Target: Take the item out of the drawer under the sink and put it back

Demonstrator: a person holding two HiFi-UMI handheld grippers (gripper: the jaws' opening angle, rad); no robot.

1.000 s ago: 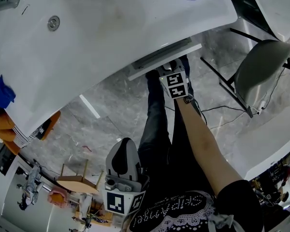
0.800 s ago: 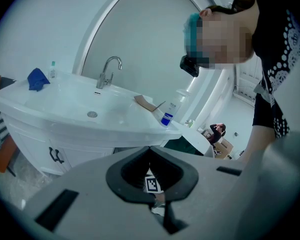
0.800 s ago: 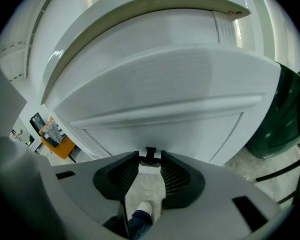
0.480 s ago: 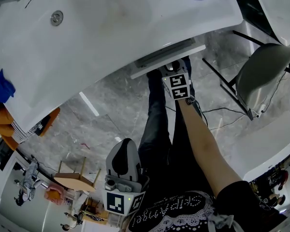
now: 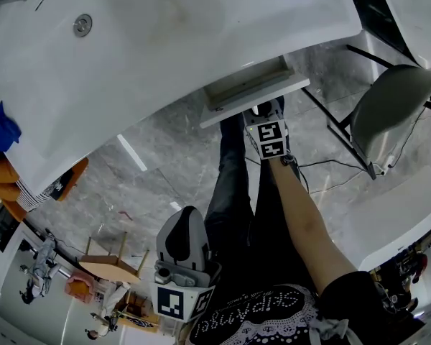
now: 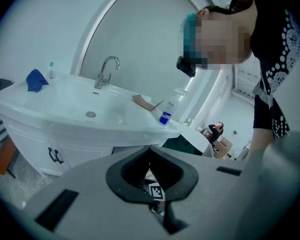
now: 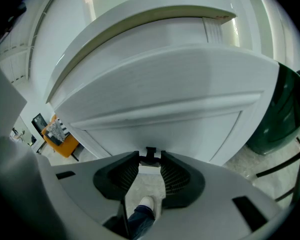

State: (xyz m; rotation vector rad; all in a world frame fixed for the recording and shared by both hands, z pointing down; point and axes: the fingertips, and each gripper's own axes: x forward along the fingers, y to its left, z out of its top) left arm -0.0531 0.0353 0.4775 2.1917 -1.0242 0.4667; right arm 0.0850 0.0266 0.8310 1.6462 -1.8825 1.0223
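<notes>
Sink: white, glossy, rounded basin w/ a round metal drain. Under its front edge the drawer stands part-way out: a flat white front panel and a shallow greyish inside. The item can't be made out in there.

Right tool is at the drawer front, arm stretched out, marker cube facing up. The right gripper view alone shows the grip: ribbed black pads drawn in close on the small dark handle at the bottom edge of the matte, faintly grained panel. A light shoe shows below, btw the jaws.

Left tool is held low, close to the torso, well apart from the sink. In its own view the smooth grey jaws meet at the tips, nothing in them.

The left gripper view gives the surface top, which the head view only crops: curved chrome tap, clear bottle w/ blue label near the rim, crumpled blue cloth at the far end.

Room: grey marble-look floor, pale walls, a grey shell chair on thin black legs to the right, and sth orange beside the cabinet.
</notes>
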